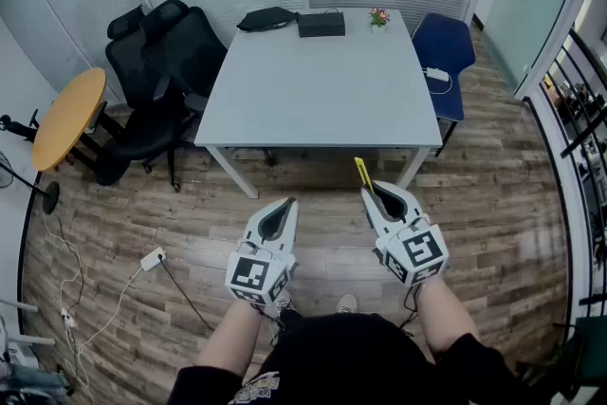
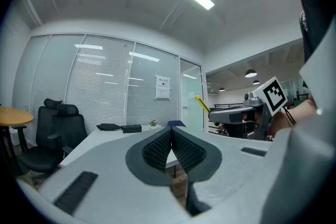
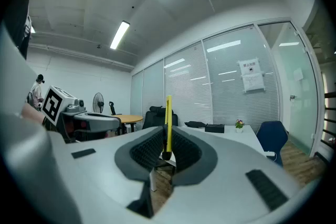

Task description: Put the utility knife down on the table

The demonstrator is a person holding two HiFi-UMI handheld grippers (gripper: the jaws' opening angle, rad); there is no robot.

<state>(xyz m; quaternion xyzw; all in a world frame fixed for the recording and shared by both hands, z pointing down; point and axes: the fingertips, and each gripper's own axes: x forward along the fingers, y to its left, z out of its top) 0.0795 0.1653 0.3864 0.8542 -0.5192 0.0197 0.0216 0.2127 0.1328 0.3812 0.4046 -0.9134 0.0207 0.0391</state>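
A slim yellow utility knife (image 1: 363,175) stands upright between the pads of my right gripper (image 1: 377,196), which is shut on its lower end; in the right gripper view the yellow utility knife (image 3: 168,120) rises above the jaws of my right gripper (image 3: 166,150). My left gripper (image 1: 281,217) is shut and holds nothing, its pads meeting in the left gripper view at the left gripper (image 2: 171,145) tips. Both grippers are held level over the wooden floor, short of the near edge of the white table (image 1: 313,81). From the left gripper view the knife (image 2: 202,104) and right gripper (image 2: 231,110) show at the right.
At the table's far edge lie a black bag (image 1: 266,17), a black box (image 1: 321,24) and a small flower pot (image 1: 379,17). Black office chairs (image 1: 156,71) and a round wooden table (image 1: 68,117) stand to the left, a blue chair (image 1: 444,52) to the right. Cables run across the floor (image 1: 152,258).
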